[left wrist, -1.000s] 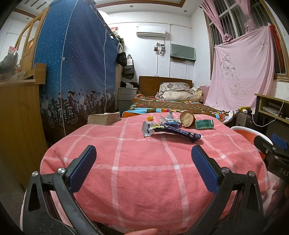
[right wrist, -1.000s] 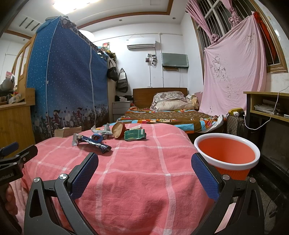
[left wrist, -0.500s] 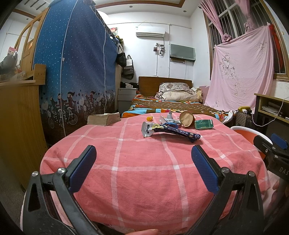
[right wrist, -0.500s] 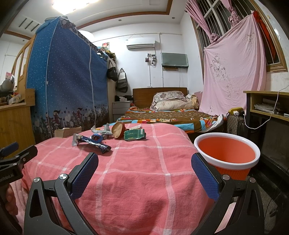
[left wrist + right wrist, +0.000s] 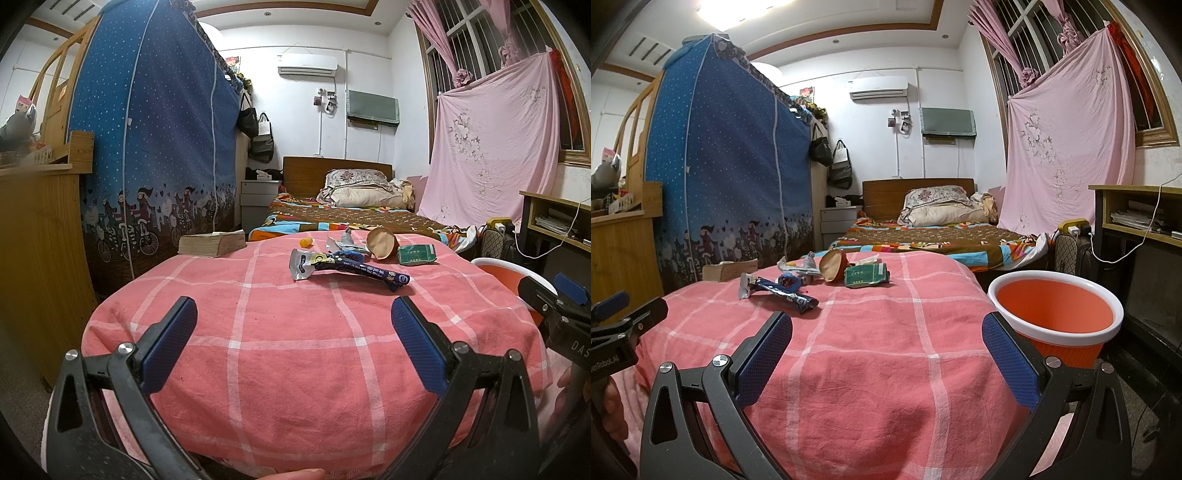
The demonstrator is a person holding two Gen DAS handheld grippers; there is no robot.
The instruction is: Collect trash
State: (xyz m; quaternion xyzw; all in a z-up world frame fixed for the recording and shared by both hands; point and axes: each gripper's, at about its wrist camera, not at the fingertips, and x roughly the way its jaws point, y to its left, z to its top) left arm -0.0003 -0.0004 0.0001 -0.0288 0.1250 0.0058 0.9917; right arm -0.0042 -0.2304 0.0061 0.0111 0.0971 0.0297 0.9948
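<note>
Well, crumpled dark-blue wrapper (image 5: pixel 347 267) lies flat with a torn silver end.

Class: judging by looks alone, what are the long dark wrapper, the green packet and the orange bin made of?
Long dark wrapper: probably foil-lined plastic film, glossy, with a silvery torn end. Green packet: likely printed paper or card, crumpled. Orange bin: seemingly moulded plastic, smooth white rim.
</note>
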